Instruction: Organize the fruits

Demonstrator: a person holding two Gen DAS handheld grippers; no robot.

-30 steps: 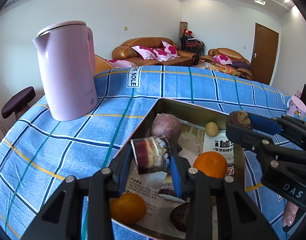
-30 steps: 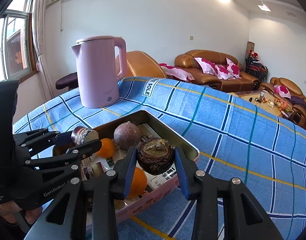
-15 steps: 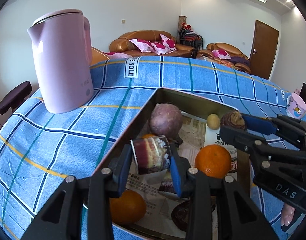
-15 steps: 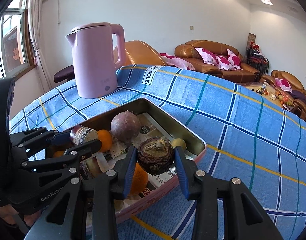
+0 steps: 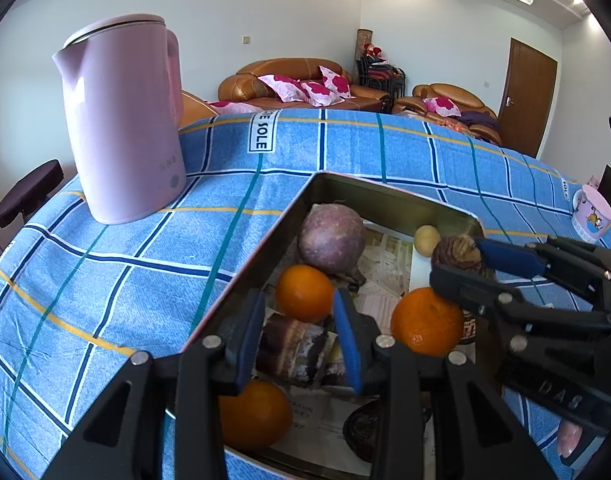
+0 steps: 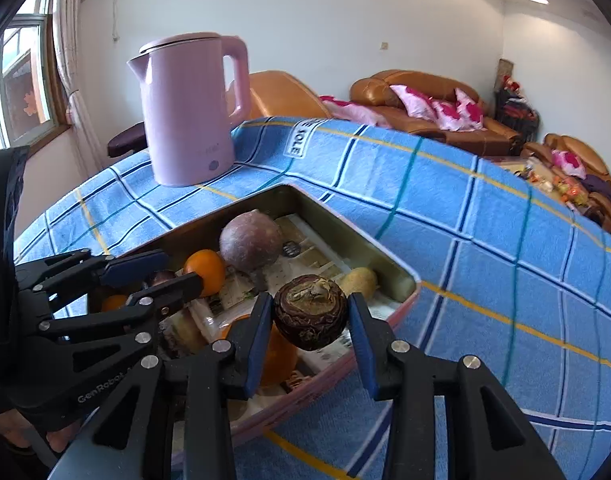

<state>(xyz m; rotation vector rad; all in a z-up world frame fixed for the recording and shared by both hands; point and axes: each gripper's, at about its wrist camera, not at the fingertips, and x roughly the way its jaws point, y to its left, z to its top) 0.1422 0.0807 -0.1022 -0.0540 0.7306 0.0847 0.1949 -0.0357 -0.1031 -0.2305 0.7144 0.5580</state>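
Both hands are working over the metal tin, which is sitting on the blue checked cloth to the right of the pink kettle, and every place below is given from that tin.

The left gripper is reaching low into the tin's near end, its blue pads standing on either side of a short, dark banded piece. From this angle the piece looks as if it is lying on the paper lining, and I cannot tell for sure whether the pads are pressing it or just flanking it. An orange is lying just beyond the fingertips, with a large purple round fruit further in toward the tin's far corner. A second orange and a third are lying at the near end.

The right gripper is hovering above the tin's right-hand rim, its fingers clamped on a dark brown ridged fruit that is hanging clear of the lining. A small yellowish fruit is resting in the corner just behind it.

The step in hand seems to be setting fruit down inside the tin. Next, the left fingers would need to spread and draw back without nudging the orange, and the right hand would need to lower its fruit into the open patch of lining beside the yellowish one before letting go.
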